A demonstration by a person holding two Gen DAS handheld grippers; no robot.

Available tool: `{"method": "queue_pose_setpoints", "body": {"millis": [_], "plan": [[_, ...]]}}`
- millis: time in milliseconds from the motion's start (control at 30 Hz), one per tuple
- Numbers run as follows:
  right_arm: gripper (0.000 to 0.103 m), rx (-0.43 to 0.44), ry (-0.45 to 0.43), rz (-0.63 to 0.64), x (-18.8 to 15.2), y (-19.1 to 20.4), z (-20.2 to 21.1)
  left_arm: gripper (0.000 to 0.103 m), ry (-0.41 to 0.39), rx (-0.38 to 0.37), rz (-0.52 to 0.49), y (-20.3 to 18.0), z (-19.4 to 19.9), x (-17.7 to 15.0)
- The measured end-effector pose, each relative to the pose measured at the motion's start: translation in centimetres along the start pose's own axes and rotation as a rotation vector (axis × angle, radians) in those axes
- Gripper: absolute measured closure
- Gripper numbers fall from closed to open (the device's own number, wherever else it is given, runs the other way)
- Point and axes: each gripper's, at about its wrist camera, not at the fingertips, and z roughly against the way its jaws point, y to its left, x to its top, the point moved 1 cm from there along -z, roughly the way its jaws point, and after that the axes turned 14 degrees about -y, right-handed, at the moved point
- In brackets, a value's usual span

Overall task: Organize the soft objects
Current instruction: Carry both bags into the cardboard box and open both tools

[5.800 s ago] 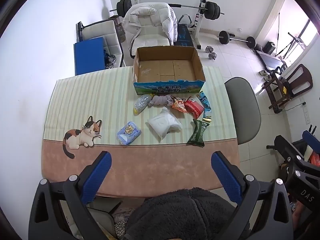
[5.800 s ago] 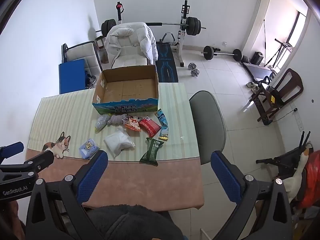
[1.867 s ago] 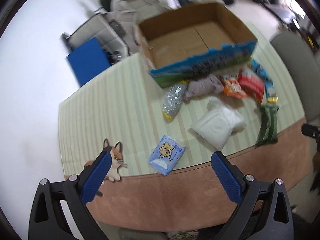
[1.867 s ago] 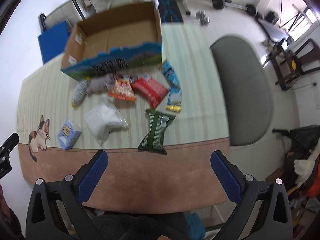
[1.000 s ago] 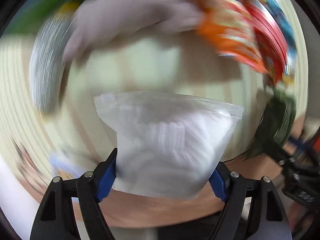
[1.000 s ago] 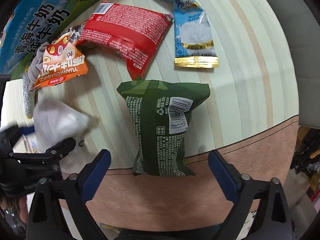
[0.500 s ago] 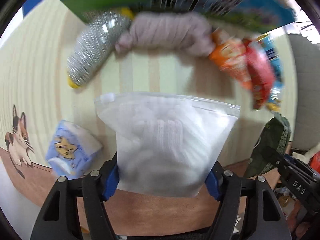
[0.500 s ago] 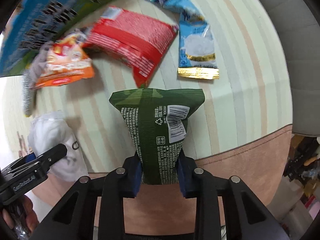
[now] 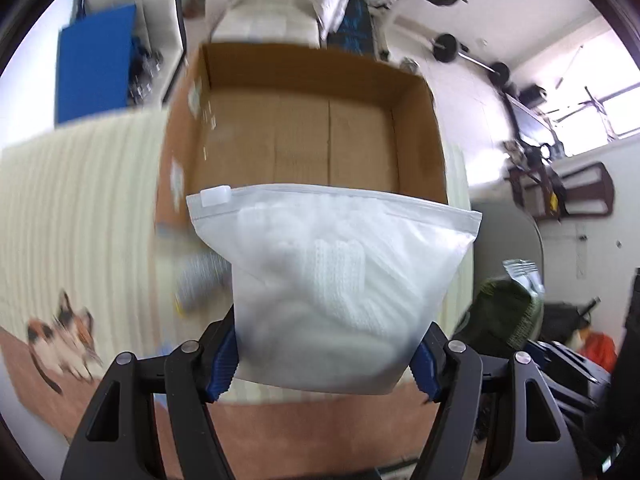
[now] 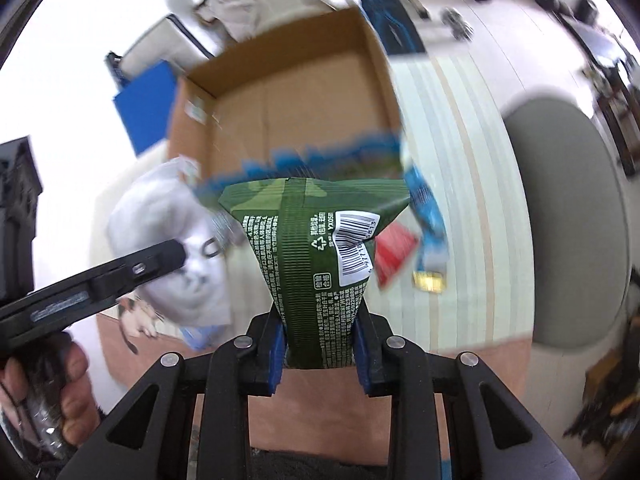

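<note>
The left gripper (image 9: 324, 364) is clamped on the lower end of a white zip bag (image 9: 336, 280) that holds what looks like knitted white fabric. The bag hangs in the air above the table (image 9: 80, 200), in front of the open cardboard box (image 9: 304, 136). Its jaws stand fairly wide because the bag is bulky. The bag looks light and squashy; the frosted plastic is probably slick, so a hold low on the padded part, where the fabric fills it out, seems safer than a pinch on the thin zip edge.

The right gripper (image 10: 320, 354) is closed tight on the bottom seam end of a green snack packet (image 10: 316, 248), which stands up from the jaws with its barcode facing the camera. It too is off the table, near the front of the box. The packet appears puffed and light, with crinkly film that dents easily; the contents may be brittle, so the flat crimped end is likely the best place to grip.

Other packets, a red one (image 10: 394, 250) and a blue one (image 10: 426, 212), lie on the table beside the box. The box looks empty inside.
</note>
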Motion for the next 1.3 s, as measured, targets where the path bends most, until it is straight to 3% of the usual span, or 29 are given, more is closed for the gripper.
{"method": "queue_pose_setpoints", "body": {"millis": [167,400,533,700,1000,1033,1067,1200,1233,1267,1300], "plan": [[0.073,-0.038,-0.006,0.102,8.6,1.5,-2.9,0.034,0.044,0.049,0.023,0.6,-6.2,6.3],[0.073,-0.116,0.092,0.145,17.0,0.0,-14.1,0.034,0.201,0.088,0.041,0.2,-16.9,11.3],[0.073,-0.118,0.147,0.151,18.8,-0.8,-19.7,0.034,0.278,0.065,0.080,0.2,-21.5,12.3],[0.073,-0.146,0.185,0.158,20.5,-1.9,-25.0,0.034,0.329,0.057,0.061,-0.4,-25.0,12.5],[0.071,-0.178,0.227,0.199,20.3,-2.5,-28.6,0.029,0.375,0.047,0.061,-1.0,-27.0,12.0],[0.067,-0.179,0.231,0.206,20.2,-2.5,-28.6,0.028,0.372,0.035,0.066,-1.0,-26.8,12.1],[0.058,-0.178,0.238,0.214,20.1,-2.4,-28.5,0.023,0.360,0.034,0.066,-0.9,-26.5,12.3],[0.040,-0.151,0.248,0.203,19.8,-2.2,-27.3,0.003,0.303,0.067,0.040,-1.1,-24.1,13.1],[0.034,-0.152,0.244,0.205,19.8,-2.1,-26.7,0.003,0.282,0.073,0.040,-1.1,-23.1,13.3],[0.020,-0.157,0.238,0.206,19.8,-2.0,-26.2,0.003,0.264,0.081,0.037,-1.0,-22.3,13.5],[0.017,-0.165,0.226,0.205,19.7,-2.0,-25.5,0.002,0.245,0.087,0.031,-1.1,-21.4,13.6]]}}
